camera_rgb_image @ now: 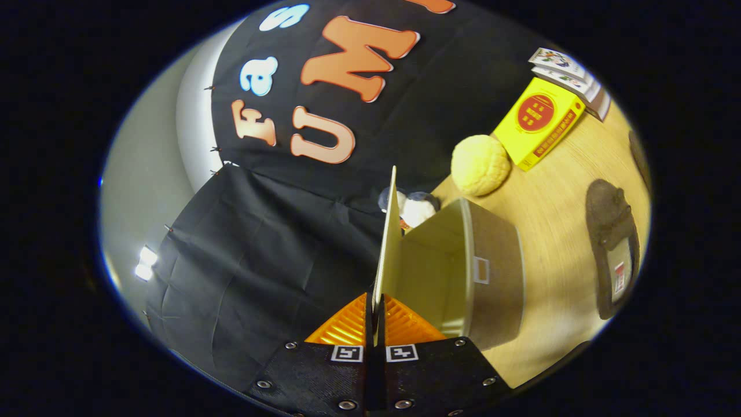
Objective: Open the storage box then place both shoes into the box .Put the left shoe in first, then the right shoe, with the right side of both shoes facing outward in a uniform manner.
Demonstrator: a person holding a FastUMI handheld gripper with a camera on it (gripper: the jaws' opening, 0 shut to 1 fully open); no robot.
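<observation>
You are seeing warm, dim light; a lamp [146, 263] is glaring beside the cloth, and fisheye distortion is bending everything near the rim.

The claw [375, 324] pinches the edge of the storage box's lid [389, 231], both fingers pressing it — the lid stands swung up off the open box [463, 272]. Beyond, a dark shoe [612, 249] lies on the counter [556, 202].

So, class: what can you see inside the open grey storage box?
Bare pale inner walls show inside the grey storage box; no shoe visible. Its raised cream lid, pinched by the gripper, covers part of the interior.
</observation>
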